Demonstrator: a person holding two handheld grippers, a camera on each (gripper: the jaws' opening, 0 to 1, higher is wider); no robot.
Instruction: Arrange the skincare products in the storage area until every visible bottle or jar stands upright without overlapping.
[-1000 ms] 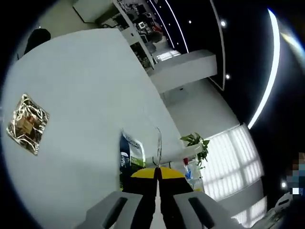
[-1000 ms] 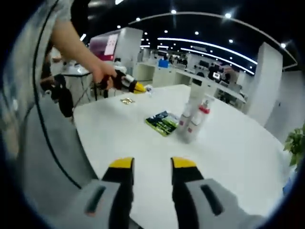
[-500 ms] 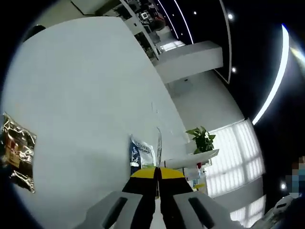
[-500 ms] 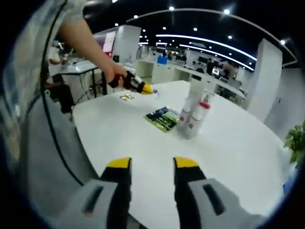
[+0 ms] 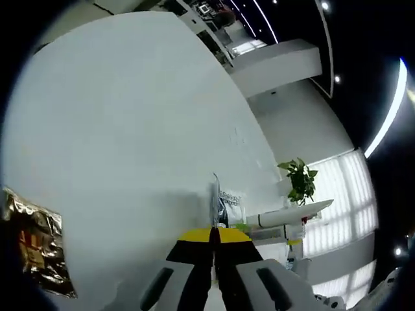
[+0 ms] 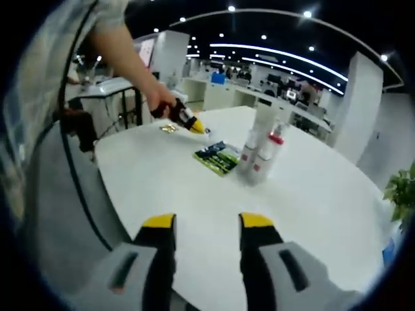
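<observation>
Left gripper view: left gripper (image 5: 214, 236) with yellow-tipped jaws pressed together on a thin, flat sheet-like item (image 5: 214, 201), too edge-on to identify, above a white table (image 5: 130, 129). Just beyond the tips, a blue-green sachet (image 5: 230, 208) lying flat; past it, to the right, white bottles (image 5: 288, 214) with a red-trimmed cap. Far off to the lower left, a crinkled gold foil packet (image 5: 35, 249).

Right gripper view: right gripper (image 6: 207, 223) held wide, nothing between its jaws, over the near table edge. Ahead and slightly right, two slim white bottles upright, touching. Just left of them, the sachet; beyond, the left gripper in a hand (image 6: 159, 100).

Probably light, rigid, smooth plastic, tall and tippy; best taken at mid-body, below the cap. Sachet limp, best pinched at an edge.
</observation>
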